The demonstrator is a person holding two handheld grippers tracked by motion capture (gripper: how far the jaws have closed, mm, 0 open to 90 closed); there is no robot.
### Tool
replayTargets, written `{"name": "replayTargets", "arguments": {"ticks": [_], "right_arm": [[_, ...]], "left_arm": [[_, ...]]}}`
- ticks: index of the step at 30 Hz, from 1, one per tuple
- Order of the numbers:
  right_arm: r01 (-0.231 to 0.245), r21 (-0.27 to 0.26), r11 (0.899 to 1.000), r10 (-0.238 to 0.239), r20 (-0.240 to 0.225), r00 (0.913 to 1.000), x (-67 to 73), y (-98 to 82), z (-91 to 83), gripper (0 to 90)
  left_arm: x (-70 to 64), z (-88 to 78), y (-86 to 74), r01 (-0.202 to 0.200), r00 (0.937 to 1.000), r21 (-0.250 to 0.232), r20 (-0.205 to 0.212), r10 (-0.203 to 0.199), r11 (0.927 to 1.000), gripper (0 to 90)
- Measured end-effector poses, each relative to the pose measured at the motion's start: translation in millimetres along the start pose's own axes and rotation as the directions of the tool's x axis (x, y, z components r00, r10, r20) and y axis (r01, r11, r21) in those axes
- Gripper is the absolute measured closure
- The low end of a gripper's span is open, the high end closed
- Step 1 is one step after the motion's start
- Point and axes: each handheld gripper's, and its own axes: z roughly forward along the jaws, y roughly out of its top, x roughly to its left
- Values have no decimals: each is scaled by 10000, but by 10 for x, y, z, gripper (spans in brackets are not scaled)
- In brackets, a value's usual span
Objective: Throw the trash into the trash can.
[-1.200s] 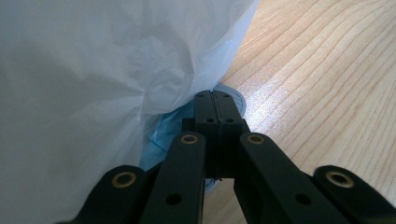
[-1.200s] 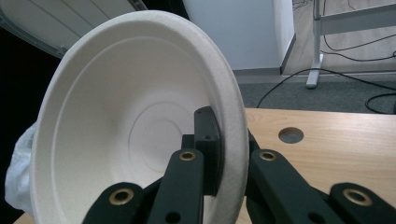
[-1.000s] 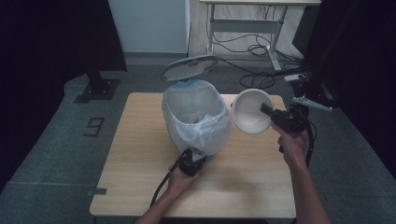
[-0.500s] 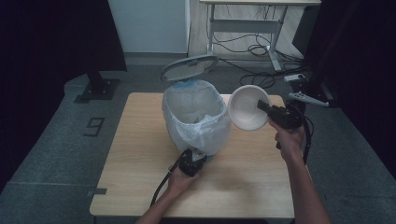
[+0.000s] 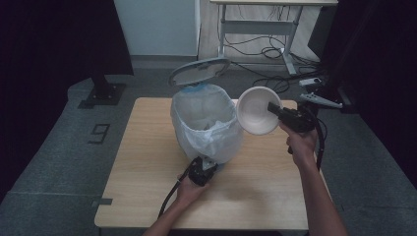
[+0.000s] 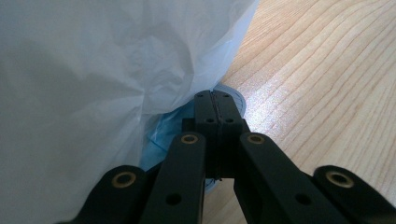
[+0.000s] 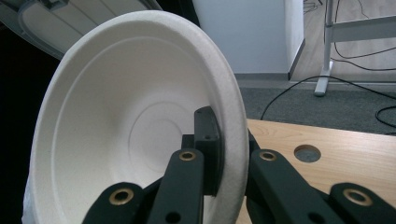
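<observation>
Right gripper (image 5: 273, 108): held up at the right of the table, jaws clamped on the rim of a white bowl (image 5: 256, 110); one jaw inside the bowl, the other behind its wall (plain in the right gripper view (image 7: 223, 154)); gripped by the right hand (image 5: 300, 140).

Bowl: off the table, tipped on edge, open side toward the near right, its left rim just beside the upper right edge of the bin; empty and clean inside in the right gripper view (image 7: 135, 126).

Left gripper (image 5: 202, 167): low at the near foot of the bin, resting on or just above the table; jaws pressed fully together in the left gripper view (image 6: 215, 109), tips at the bin's grey base rim under the bag's overhang (whether any of the film is pinched between them, cannot tell); held by the left hand (image 5: 189, 189), cable trailing toward the near edge.

Bin (image 5: 206, 123): round, standing mid-table, lined with a translucent white bag (image 6: 93, 79) folded down over its outside; blue showing beneath the bag near the base.

Lid (image 5: 199, 72): grey, oval, swung open and standing up at the far side of the bin.

Table (image 5: 147, 162): light wood grain; round hole in the top seen beyond the bowl in the right gripper view (image 7: 307, 153).

Beyond: grey floor, desk legs (image 5: 287, 42) with loose cables at the far right.
</observation>
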Motion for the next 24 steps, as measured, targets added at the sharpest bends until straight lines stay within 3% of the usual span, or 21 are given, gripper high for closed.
{"name": "replayTargets", "arguments": {"ticks": [24], "right_arm": [[349, 298, 9989, -342, -248, 9991, 253, 187, 340, 855]], "left_arm": [[5, 0, -1, 3, 10000, -5, 33, -3, 10000, 900]]}}
